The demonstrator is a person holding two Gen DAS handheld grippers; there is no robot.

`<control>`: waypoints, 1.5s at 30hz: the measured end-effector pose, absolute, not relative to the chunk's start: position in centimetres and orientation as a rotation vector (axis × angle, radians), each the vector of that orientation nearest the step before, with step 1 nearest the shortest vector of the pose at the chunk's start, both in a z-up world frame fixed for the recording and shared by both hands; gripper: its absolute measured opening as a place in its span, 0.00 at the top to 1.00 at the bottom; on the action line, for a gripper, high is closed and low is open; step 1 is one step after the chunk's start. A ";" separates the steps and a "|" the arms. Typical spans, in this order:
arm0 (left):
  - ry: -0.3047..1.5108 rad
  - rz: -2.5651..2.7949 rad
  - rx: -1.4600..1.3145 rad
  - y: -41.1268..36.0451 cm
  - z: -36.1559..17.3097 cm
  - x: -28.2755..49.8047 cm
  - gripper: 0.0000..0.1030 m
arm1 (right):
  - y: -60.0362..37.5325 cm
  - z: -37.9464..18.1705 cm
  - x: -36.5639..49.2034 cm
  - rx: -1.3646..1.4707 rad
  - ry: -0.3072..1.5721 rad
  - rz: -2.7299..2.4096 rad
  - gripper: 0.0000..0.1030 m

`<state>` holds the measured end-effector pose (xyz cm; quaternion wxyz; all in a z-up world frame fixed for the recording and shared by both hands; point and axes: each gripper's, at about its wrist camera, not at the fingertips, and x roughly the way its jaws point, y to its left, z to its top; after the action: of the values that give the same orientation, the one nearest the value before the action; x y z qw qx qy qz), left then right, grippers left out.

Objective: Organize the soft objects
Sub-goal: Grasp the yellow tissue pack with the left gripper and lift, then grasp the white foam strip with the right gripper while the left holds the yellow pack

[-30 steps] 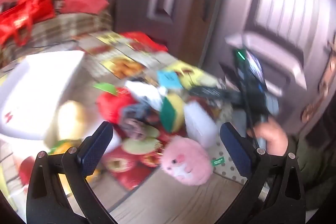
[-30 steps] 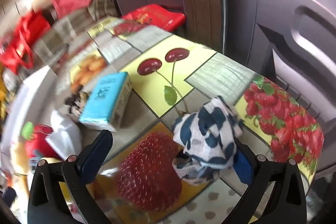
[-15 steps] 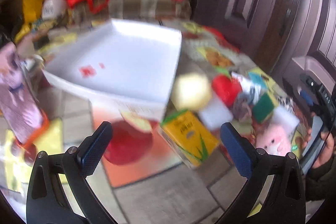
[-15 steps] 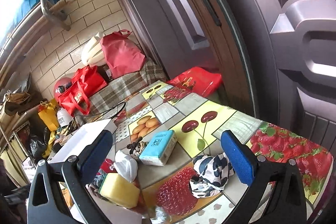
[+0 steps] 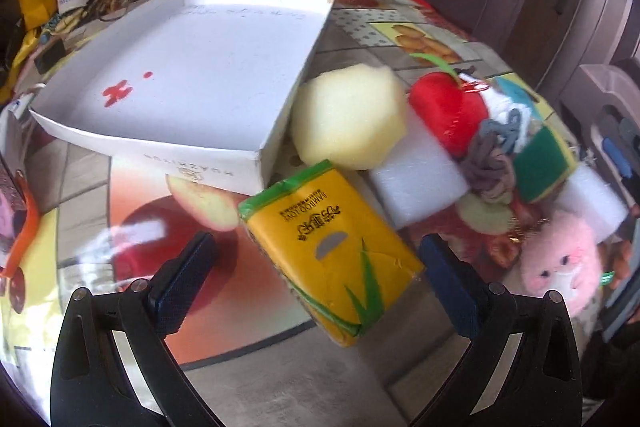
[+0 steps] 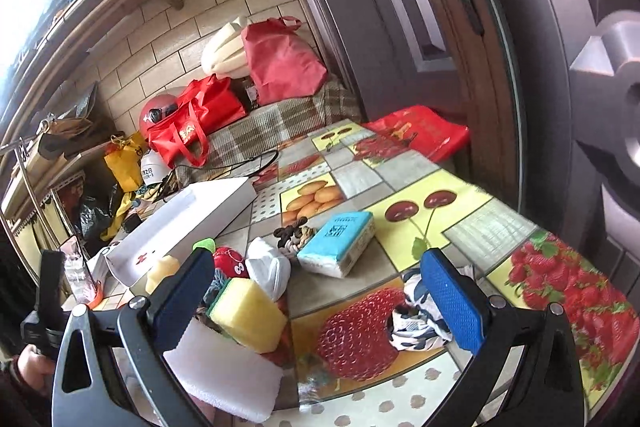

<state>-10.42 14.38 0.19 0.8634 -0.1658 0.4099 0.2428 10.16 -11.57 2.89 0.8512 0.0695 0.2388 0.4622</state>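
red bags (image 6: 192, 131) | helmet (image 6: 158, 111) | plaid cloth (image 6: 280, 123)

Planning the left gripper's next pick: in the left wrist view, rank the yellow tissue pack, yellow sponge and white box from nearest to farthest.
1. Yellow tissue pack: between the left gripper's open fingers.
2. Yellow sponge: just beyond, centre.
3. White box: upper left; its near corner sits about level with the sponge, its body reaches farthest.

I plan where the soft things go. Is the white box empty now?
Empty. The left wrist view shows the white box with a bare floor, only red marks on it.
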 end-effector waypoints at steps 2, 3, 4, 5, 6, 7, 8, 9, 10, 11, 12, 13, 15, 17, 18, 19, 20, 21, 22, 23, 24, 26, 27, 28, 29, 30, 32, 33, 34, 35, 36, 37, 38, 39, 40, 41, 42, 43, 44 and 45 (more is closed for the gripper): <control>0.873 0.533 -0.321 14.6 0.0 -10.6 0.00 | -11.7 2.7 10.3 0.152 0.503 0.979 0.00; 0.876 0.533 -0.317 14.8 -0.1 -11.0 0.00 | -11.8 2.7 10.2 0.153 0.499 0.979 0.00; 0.875 0.529 -0.317 15.0 -0.1 -11.2 0.01 | -11.8 2.9 10.3 0.151 0.498 0.981 0.00; 0.876 0.528 -0.314 15.0 -0.1 -11.6 0.01 | -11.9 2.8 10.1 0.147 0.494 0.981 0.00; 0.878 0.531 -0.309 15.1 -0.1 -12.1 0.01 | -11.9 2.9 10.1 0.142 0.492 0.983 0.00; 0.879 0.537 -0.309 15.4 -0.2 -12.3 0.01 | -11.9 2.9 10.0 0.141 0.492 0.982 0.00; 0.880 0.548 -0.309 15.5 -0.2 -12.9 0.00 | -11.8 2.9 10.0 0.145 0.493 0.982 0.00; 0.878 0.568 -0.313 15.9 -0.2 -13.4 0.01 | -11.8 3.1 10.0 0.143 0.494 0.982 0.00; 0.873 0.573 -0.326 16.1 -0.1 -13.9 0.01 | -11.8 3.1 10.0 0.145 0.495 0.980 0.00; 0.864 0.568 -0.345 16.4 0.0 -14.4 0.01 | -11.7 3.1 9.9 0.145 0.497 0.979 0.00; 0.853 0.556 -0.367 16.5 0.1 -14.7 0.01 | -11.7 3.0 9.9 0.145 0.495 0.981 0.00; 0.843 0.546 -0.381 16.5 0.3 -15.0 0.01 | -11.8 3.0 9.8 0.148 0.495 0.982 0.00; 0.827 0.530 -0.379 16.3 0.7 -15.1 0.01 | -11.7 3.1 9.7 0.147 0.497 0.978 0.00; 0.821 0.515 -0.364 15.8 0.9 -14.8 0.01 | -11.8 3.2 9.7 0.150 0.502 0.976 0.00; 0.823 0.508 -0.359 15.5 0.9 -14.4 0.01 | -11.8 3.2 9.7 0.153 0.503 0.976 0.00; 0.827 0.505 -0.357 15.4 0.8 -14.1 0.01 | -11.9 3.1 9.8 0.155 0.504 0.979 0.00; 0.837 0.503 -0.354 15.3 0.6 -13.7 0.01 | -12.0 3.1 9.8 0.158 0.503 0.980 0.00; 0.844 0.504 -0.352 15.3 0.5 -13.5 0.01 | -12.1 3.1 9.7 0.160 0.502 0.980 0.00; 0.854 0.506 -0.347 15.2 0.4 -13.1 0.01 | -12.2 3.1 9.7 0.161 0.504 0.978 0.00; 0.859 0.507 -0.340 15.2 0.3 -12.7 0.01 | -12.2 3.1 10.0 0.165 0.510 0.978 0.00; 0.865 0.511 -0.329 15.2 0.3 -12.4 0.01 | -12.2 3.1 10.1 0.168 0.514 0.977 0.00; 0.870 0.525 -0.302 15.3 0.2 -11.9 0.18 | -12.3 3.1 10.5 0.171 0.519 0.978 0.00; 0.868 0.528 -0.292 15.3 0.2 -11.9 0.24 | -12.3 3.1 10.4 0.174 0.517 0.978 0.00; 0.863 0.534 -0.278 15.4 0.3 -12.0 0.40 | -12.3 3.1 10.6 0.172 0.515 0.980 0.00; 0.856 0.529 -0.277 15.5 0.4 -12.2 0.51 | -12.3 3.2 10.5 0.167 0.512 0.983 0.00; 0.848 0.524 -0.282 15.7 0.5 -12.4 0.51 | -12.2 3.2 10.5 0.158 0.508 0.990 0.00; 0.830 0.506 -0.297 16.0 0.5 -13.0 0.52 | -11.9 3.2 10.3 0.142 0.504 1.017 0.00; 0.817 0.502 -0.302 16.2 0.6 -13.5 0.52 | -11.7 3.2 10.3 0.135 0.510 1.035 0.00; 0.805 0.499 -0.309 16.3 0.7 -13.9 0.52 | -11.5 3.2 10.3 0.132 0.523 1.057 0.00; 0.779 0.491 -0.323 16.4 0.9 -14.5 0.52 | -11.2 3.1 10.4 0.136 0.547 1.084 0.00; 0.751 0.482 -0.334 16.5 1.1 -14.9 0.52 | -11.0 3.0 10.5 0.143 0.573 1.110 0.00; 0.729 0.476 -0.340 16.5 1.4 -15.2 0.52 | -10.7 2.8 10.5 0.151 0.603 1.138 0.00; 0.709 0.478 -0.336 16.4 1.7 -15.4 0.52 | -10.3 2.6 10.6 0.159 0.642 1.166 0.00; 0.689 0.490 -0.319 16.3 2.0 -15.6 0.52 | -10.0 2.4 10.8 0.168 0.682 1.195 0.00; 0.682 0.495 -0.309 16.2 2.2 -15.5 0.52 | -9.7 2.1 10.9 0.179 0.719 1.220 0.00; 0.675 0.494 -0.304 16.1 2.3 -15.6 0.52 | -9.4 1.7 11.0 0.195 0.761 1.246 0.00; 0.670 0.486 -0.302 16.0 2.3 -15.6 0.52 | -9.3 1.5 11.1 0.206 0.790 1.265 0.00; 0.668 0.482 -0.301 15.9 2.3 -15.6 0.52 | -9.2 1.3 11.0 0.214 0.812 1.288 0.00; 0.665 0.479 -0.299 15.9 2.4 -15.6 0.52 | -9.1 1.2 10.8 0.216 0.828 1.313 0.00; 0.662 0.476 -0.298 15.8 2.4 -15.6 0.52 | -9.0 1.2 10.6 0.212 0.839 1.331 0.00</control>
<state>-15.58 15.84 2.40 0.9072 -0.1442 0.3208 0.2307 10.64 -9.03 1.25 0.7012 0.0952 0.3768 0.5978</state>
